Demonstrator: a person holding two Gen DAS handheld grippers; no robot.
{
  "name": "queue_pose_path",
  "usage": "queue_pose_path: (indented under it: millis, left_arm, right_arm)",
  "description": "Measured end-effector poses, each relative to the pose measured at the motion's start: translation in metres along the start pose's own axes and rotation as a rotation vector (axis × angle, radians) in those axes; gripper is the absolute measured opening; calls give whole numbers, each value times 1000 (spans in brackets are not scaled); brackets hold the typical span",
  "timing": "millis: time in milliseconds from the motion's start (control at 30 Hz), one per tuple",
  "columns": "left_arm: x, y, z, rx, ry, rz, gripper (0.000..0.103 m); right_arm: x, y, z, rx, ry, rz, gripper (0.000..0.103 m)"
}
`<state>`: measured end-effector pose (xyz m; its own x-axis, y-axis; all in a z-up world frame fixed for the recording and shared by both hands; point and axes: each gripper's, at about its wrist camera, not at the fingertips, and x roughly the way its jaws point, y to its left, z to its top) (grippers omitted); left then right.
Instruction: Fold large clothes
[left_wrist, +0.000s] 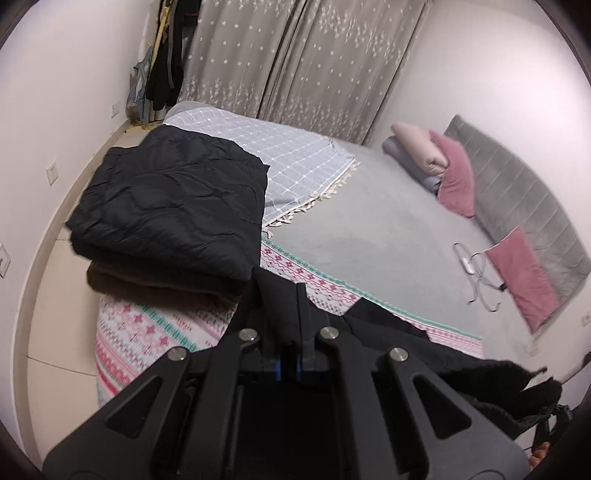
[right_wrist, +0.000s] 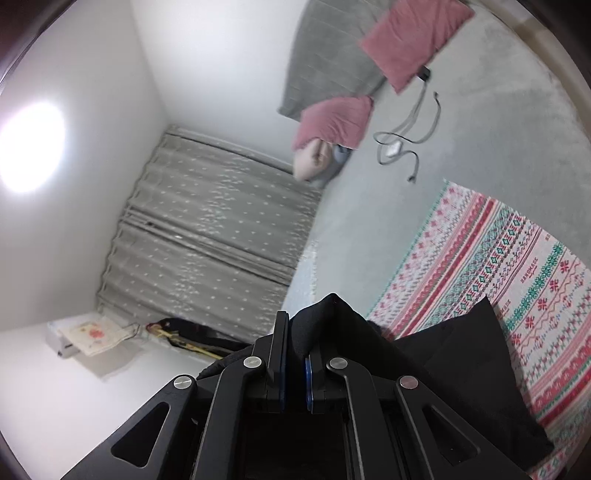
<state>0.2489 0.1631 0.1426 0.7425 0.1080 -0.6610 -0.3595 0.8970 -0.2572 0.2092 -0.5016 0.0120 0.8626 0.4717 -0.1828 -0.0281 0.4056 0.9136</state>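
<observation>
Black garment (right_wrist: 443, 369) hangs stretched between both claws over the patterned blanket (right_wrist: 517, 266), left gripper (left_wrist: 282, 295) and right gripper (right_wrist: 295, 332) each pinched on an edge, folded stack (left_wrist: 170, 206) ahead-left of the left one.

The left gripper (left_wrist: 282, 291) points downward at a slant, its two black fingers pressed close together with only a thin slit between them, pinching a fold of black garment (left_wrist: 461, 354) that trails off to the right of the linkage. The right gripper (right_wrist: 295, 332) is rolled well onto its side and points nearly level. Its fingers are likewise clamped together on the black cloth, which bunches up in a peak above the fingertips and hangs away to the right. Blue pads (right_wrist: 308, 384) show on the inner faces of its fingers.
</observation>
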Motion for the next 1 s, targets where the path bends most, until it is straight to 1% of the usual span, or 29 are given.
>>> queue_pose_path:
  millis: [100, 233, 400, 500, 533, 633, 733, 800, 933, 1000]
  left_arm:
    - [37, -16, 6, 17, 16, 46, 6]
    - [85, -34, 11, 40, 64, 99, 7]
    - [144, -55, 0, 108, 109, 192, 7]
    - [174, -62, -9, 139, 132, 236, 7]
    - [180, -63, -10, 127, 110, 243, 7]
    - [208, -63, -12, 140, 139, 271, 7]
    - [229, -58, -13, 131, 164, 280, 7]
    - [240, -57, -14, 126, 174, 278, 7]
    - [260, -57, -23, 148, 185, 307, 8]
    - [268, -56, -29, 158, 208, 321, 9]
  right_arm:
    - [22, -16, 12, 19, 9, -28, 6]
    - [57, -39, 27, 37, 23, -77, 6]
    - [103, -77, 36, 87, 50, -144, 6]
    - [128, -94, 39, 99, 63, -185, 6]
    - [136, -99, 39, 103, 67, -198, 6]
    - [157, -115, 39, 119, 72, -231, 6]
    - [174, -127, 39, 116, 71, -270, 6]
    - [183, -134, 40, 93, 81, -315, 6]
    - [190, -144, 48, 107, 88, -332, 6]
    - [200, -144, 48, 78, 110, -368, 6]
